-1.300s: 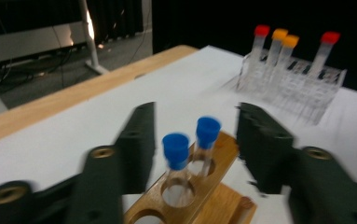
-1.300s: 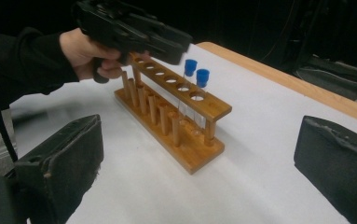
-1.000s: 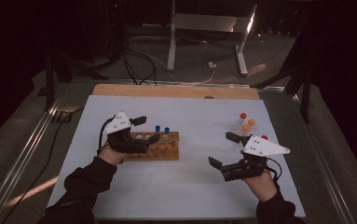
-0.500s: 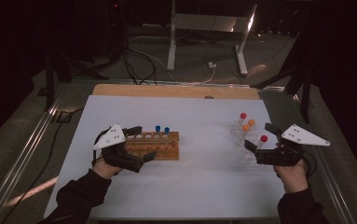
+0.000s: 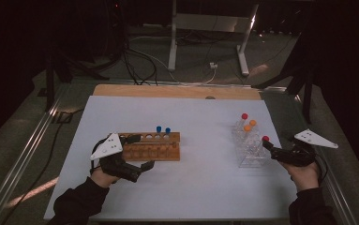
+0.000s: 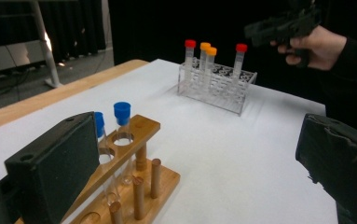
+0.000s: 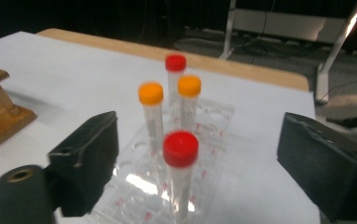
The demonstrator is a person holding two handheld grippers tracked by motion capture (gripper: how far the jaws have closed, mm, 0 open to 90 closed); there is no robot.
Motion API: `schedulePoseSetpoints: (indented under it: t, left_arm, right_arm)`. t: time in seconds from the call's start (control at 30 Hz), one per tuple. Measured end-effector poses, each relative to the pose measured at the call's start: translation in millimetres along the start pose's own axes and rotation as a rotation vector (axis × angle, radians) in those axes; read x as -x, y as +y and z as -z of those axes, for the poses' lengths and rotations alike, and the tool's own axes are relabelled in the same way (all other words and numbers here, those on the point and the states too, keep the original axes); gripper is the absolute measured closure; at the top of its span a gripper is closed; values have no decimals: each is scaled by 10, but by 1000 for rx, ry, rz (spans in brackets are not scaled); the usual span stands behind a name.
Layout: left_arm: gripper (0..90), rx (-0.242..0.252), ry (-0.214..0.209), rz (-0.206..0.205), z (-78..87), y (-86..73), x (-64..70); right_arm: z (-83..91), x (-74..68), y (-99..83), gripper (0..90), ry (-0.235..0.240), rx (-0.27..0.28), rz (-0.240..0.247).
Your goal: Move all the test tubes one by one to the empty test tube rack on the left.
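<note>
Right gripper: having swung outward, fingers spread, now closing on red-capped tube. Left gripper: fingers parted, straddling wooden rack.

Dim surroundings, soft close-up blur

Left gripper jaws spread wide, nothing between them. Left jaw sits against the wooden rack, which holds two blue-capped tubes. Farther off on the white sheet: clear rack with four tubes (two red caps, two orange). Right gripper hovers beyond it.
</note>
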State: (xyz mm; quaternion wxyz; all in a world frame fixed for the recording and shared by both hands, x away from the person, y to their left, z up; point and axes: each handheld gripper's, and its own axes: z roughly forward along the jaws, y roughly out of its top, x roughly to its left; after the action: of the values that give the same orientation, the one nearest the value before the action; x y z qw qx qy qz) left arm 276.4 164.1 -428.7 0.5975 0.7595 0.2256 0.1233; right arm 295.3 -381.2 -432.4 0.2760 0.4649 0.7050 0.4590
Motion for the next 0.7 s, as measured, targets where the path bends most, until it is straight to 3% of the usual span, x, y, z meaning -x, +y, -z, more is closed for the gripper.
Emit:
schedulePoseSetpoints:
  t: [0.17,0.33,0.7]
  left_arm:
    - [5,1,0,-5,4,-8,-5]
    - [5,3,4,-6,12,-15,-15]
    - [5,-1,11,2,8,-29,-41]
  right_arm:
    - [-116,7,-142,282,15,-49,11]
    - [-187,12,-225,504,20,-93,41]
    - [-196,6,-228,675,63,-101,51]
